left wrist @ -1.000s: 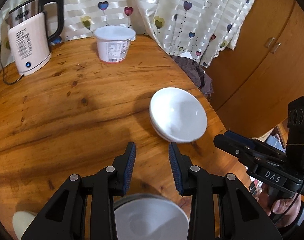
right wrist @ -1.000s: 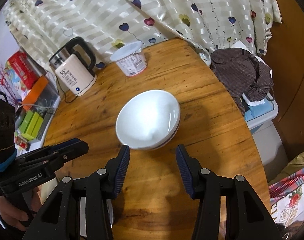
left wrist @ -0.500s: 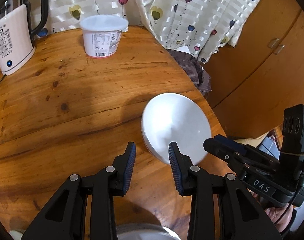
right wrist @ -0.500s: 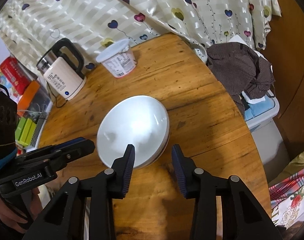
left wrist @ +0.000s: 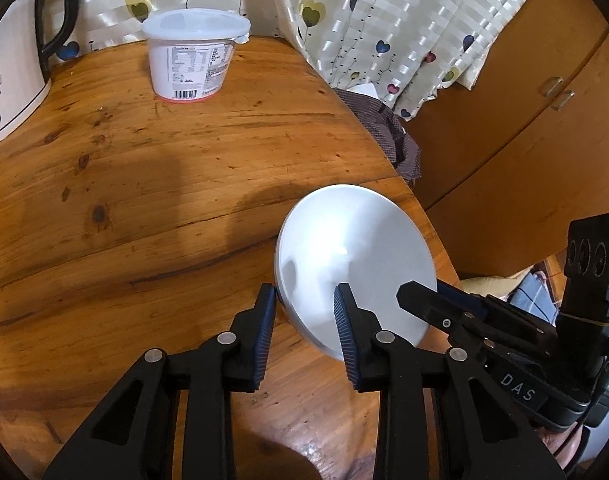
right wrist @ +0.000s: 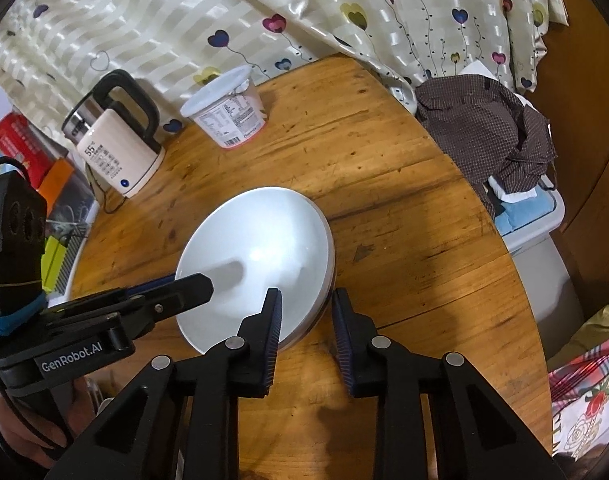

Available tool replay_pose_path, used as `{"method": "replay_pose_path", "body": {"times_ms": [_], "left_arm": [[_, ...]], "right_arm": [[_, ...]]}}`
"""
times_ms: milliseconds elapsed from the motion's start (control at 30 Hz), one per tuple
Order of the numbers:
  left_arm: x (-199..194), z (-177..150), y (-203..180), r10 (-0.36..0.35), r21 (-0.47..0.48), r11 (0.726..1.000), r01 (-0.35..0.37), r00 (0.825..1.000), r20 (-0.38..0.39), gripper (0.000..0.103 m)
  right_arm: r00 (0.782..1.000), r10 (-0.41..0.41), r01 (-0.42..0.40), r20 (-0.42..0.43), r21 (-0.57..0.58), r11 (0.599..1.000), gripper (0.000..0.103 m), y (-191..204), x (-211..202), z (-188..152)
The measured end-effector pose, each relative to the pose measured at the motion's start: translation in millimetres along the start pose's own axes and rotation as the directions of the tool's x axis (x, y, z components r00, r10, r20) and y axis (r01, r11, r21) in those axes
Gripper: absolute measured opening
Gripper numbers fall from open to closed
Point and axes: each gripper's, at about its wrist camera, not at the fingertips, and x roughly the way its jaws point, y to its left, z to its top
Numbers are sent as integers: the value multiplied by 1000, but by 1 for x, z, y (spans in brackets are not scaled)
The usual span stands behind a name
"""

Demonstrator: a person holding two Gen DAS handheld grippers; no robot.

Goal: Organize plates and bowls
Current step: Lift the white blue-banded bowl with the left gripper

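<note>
A stack of white bowls [left wrist: 356, 264] sits on the round wooden table [left wrist: 144, 200] near its right edge; it also shows in the right wrist view [right wrist: 260, 256]. My left gripper [left wrist: 304, 312] is open, its jaws straddling the near-left rim of the stack. My right gripper [right wrist: 304, 312] is open, its jaws straddling the near-right rim. Each gripper shows in the other's view, the right [left wrist: 436, 300] and the left [right wrist: 192, 284], both at the bowls' rim. Neither has closed on the rim.
A white lidded tub [left wrist: 192, 60] and an electric kettle [right wrist: 116, 148] stand at the far side of the table. A dark checked cloth [right wrist: 484, 132] lies on a bin beside the table. A wooden cabinet [left wrist: 544, 100] is at right. Curtains hang behind.
Both grippers moved forward to the bowl stack and narrowed somewhat; their jaws now straddle its rim on opposite sides. The plate near the left gripper has left view.
</note>
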Motion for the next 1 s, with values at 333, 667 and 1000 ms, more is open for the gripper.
{"method": "replay_pose_path", "body": {"times_ms": [333, 667, 1000], "left_arm": [[-4, -1, -1, 13, 6, 1000, -13, 1000, 7, 31], [-18, -9, -4, 17, 13, 1000, -18, 1000, 26, 31], [-43, -16, -8, 16, 19, 1000, -18, 998, 63, 31]], "right_arm": [[1000, 2, -2, 2, -5, 1000, 25, 2, -1, 0], [999, 4, -3, 32, -29, 1000, 25, 13, -21, -3], [999, 11, -9, 51, -45, 999, 25, 25, -38, -9]]}}
